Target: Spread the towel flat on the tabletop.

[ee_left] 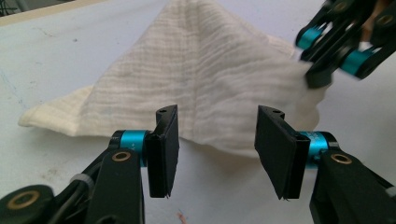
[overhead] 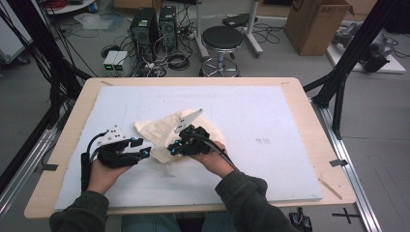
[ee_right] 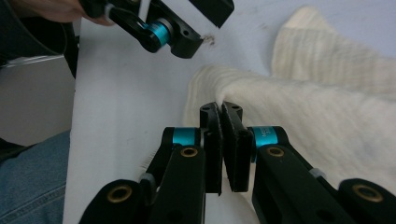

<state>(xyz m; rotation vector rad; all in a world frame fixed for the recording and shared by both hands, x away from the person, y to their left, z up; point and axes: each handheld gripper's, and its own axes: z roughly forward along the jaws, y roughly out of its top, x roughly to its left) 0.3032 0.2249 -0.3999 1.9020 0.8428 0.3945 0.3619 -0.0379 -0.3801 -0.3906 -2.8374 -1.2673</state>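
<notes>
Right gripper (ee_right: 220,108) clamped on cloth (ee_left: 205,79) edge, lifting it off the white surface (overhead: 270,121). Left gripper (ee_left: 217,140) jaws apart, empty, just beside the cloth.

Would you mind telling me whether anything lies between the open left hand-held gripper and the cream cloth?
Nothing visible does. Bare white table cover lies between the left hand-held gripper and the cloth, whose edge the right hand-held gripper pinches.

You have a cream cloth (overhead: 169,133) with a fine crinkled weave on a pale blue-white mat (overhead: 270,125) — the table (overhead: 309,111) edge is light wood, and your grippers' (ee_left: 217,140) jaws are black with turquoise collars.
</notes>
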